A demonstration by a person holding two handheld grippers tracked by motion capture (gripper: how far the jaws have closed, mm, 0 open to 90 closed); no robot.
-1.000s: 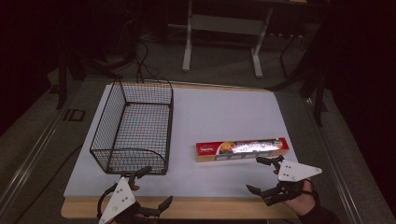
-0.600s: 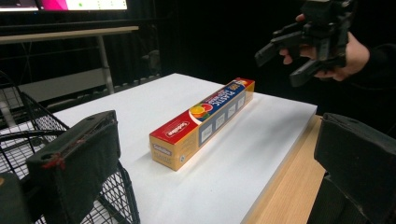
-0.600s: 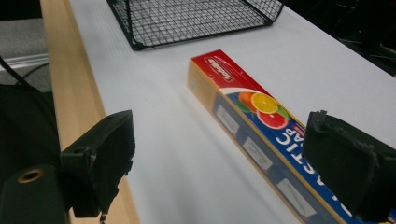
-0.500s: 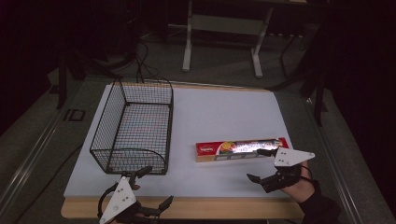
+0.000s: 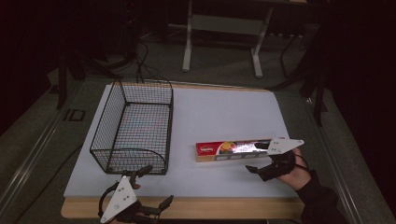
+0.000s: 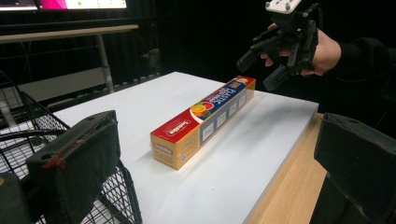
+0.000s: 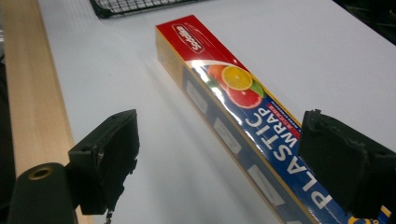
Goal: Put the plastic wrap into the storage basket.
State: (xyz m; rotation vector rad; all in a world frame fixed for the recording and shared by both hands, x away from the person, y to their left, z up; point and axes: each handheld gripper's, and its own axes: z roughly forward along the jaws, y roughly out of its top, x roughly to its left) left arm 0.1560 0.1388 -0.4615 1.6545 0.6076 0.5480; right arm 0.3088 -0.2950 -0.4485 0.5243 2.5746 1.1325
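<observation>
So the plastic wrap box lies flat on the white tabletop, long axis running left-right. The right gripper hangs over its right end, fingers spread wide. The left gripper, also open, sits well off by the wire basket.

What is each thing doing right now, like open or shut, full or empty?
Wire basket: upright, empty.
Plastic wrap box: shut, lying flat on the white table.
Left tool: open, holding nothing, near the table's front edge.
Right tool: open, above the box's end, not gripping it.
</observation>
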